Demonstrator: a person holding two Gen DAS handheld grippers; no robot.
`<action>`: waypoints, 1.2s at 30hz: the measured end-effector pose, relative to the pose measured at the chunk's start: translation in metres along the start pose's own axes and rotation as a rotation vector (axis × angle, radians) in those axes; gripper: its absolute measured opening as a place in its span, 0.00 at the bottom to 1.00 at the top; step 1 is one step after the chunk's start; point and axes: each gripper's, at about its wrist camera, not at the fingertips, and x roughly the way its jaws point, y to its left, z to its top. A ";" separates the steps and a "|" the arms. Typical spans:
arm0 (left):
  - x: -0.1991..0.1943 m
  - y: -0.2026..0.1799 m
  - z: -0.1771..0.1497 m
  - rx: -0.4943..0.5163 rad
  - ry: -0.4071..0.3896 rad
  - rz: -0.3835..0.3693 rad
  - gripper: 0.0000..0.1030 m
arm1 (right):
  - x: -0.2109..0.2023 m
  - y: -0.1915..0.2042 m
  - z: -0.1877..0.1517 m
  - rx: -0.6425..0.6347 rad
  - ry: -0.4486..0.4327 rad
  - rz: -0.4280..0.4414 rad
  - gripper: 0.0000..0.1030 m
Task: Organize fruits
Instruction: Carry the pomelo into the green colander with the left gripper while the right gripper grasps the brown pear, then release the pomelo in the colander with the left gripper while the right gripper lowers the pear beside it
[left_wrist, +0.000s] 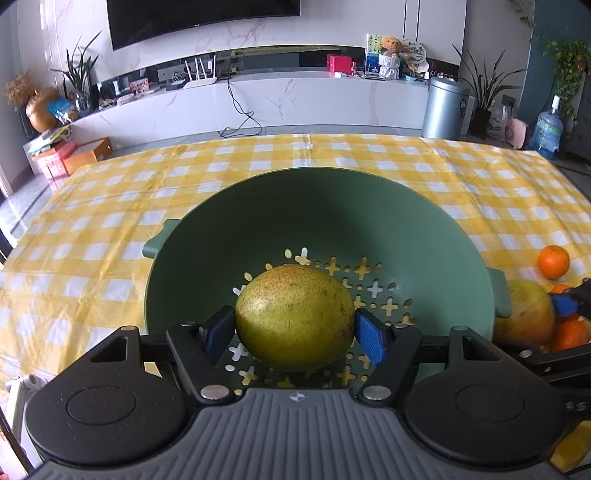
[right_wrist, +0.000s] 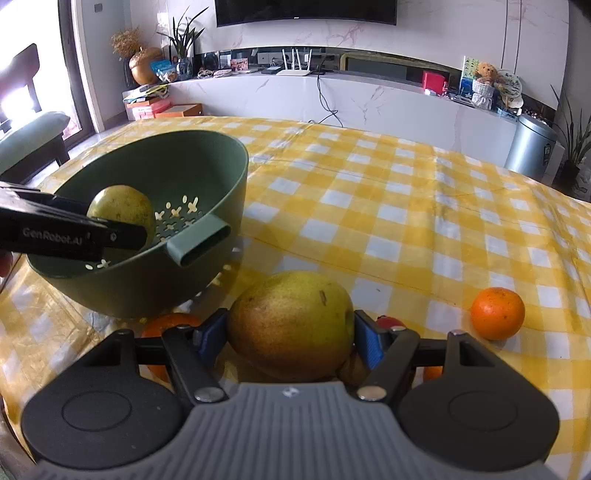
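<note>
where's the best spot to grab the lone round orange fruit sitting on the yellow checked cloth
Grip the lone round orange fruit across its widest middle, coming down from above. It sits alone on the yellow checked cloth, clear of the other fruit, so both sides are free for fingers, and its roundness makes any angle workable.

Oranges (right_wrist: 168, 323) and a red thing (right_wrist: 389, 322) sit half-hidden — behind the right claw (right_wrist: 290, 338).

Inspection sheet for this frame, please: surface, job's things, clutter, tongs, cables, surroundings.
Surface: yellow checked tablecloth.
Job's things: green colander; one pear over it; second pear on the table; lone orange; more oranges beside the second pear.
Clutter: nothing seen.
Tongs: left tongs grip the first pear; right tongs pressed on the second.
Cables: black cable hanging from the TV shelf.
Surroundings: TV, plants, metal bin.
</note>
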 end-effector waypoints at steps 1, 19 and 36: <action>0.002 -0.001 0.000 0.016 0.007 0.011 0.78 | -0.001 0.000 0.000 0.003 -0.005 -0.003 0.66; 0.000 -0.003 -0.001 0.067 0.021 0.018 0.79 | -0.046 -0.008 0.012 0.019 -0.102 -0.072 0.66; -0.037 0.038 0.009 -0.078 -0.130 -0.099 0.77 | -0.035 0.062 0.077 -0.229 -0.027 0.036 0.66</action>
